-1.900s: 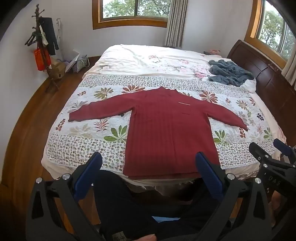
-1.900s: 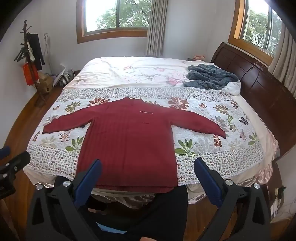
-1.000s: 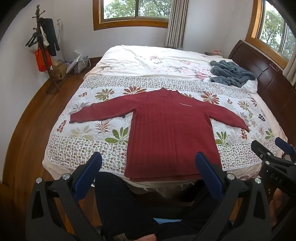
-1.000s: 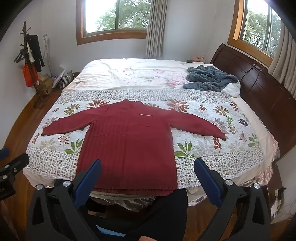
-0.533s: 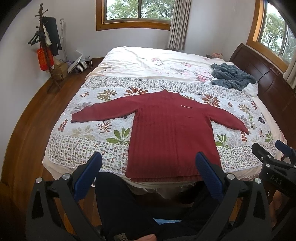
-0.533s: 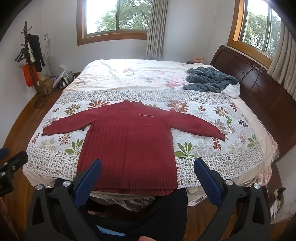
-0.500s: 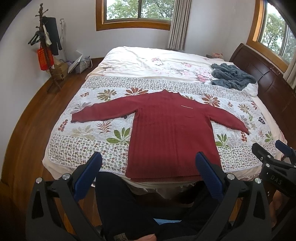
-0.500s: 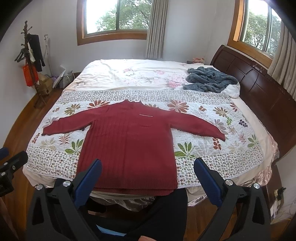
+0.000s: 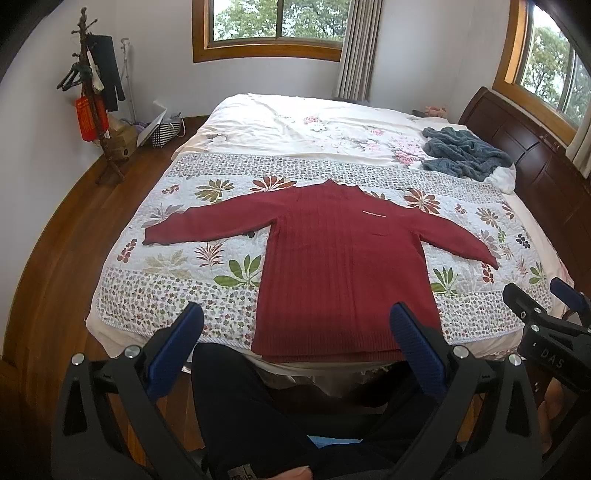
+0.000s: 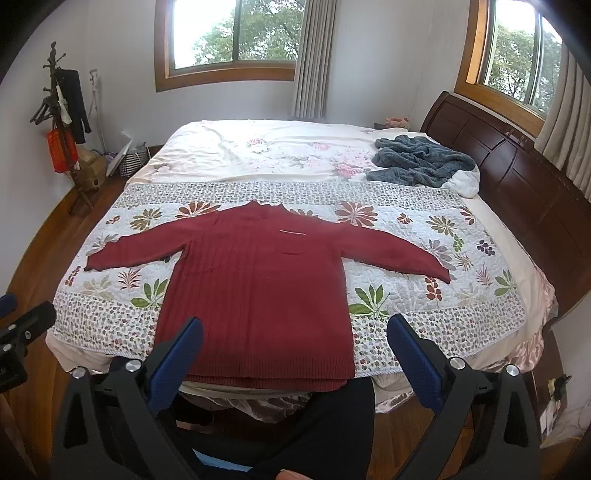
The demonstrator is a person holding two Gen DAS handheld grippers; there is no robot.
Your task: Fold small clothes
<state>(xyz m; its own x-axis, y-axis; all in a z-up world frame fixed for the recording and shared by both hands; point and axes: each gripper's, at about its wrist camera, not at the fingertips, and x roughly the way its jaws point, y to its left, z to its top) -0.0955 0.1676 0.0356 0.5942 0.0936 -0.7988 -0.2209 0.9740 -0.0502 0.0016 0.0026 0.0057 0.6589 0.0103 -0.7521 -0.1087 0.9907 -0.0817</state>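
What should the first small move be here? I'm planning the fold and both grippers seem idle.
Probably bring the left gripper forward to the cuff of the left sleeve. The red sweater lies flat on the quilt with both sleeves spread out, and both grippers, the right gripper included, are open, empty and short of the bed.

Even daylight is admitted through two windows; panes are overexposed. Strong fisheye bending and dark vignetting are seen at edges. Shadows soft; focus seemingly sharp throughout.
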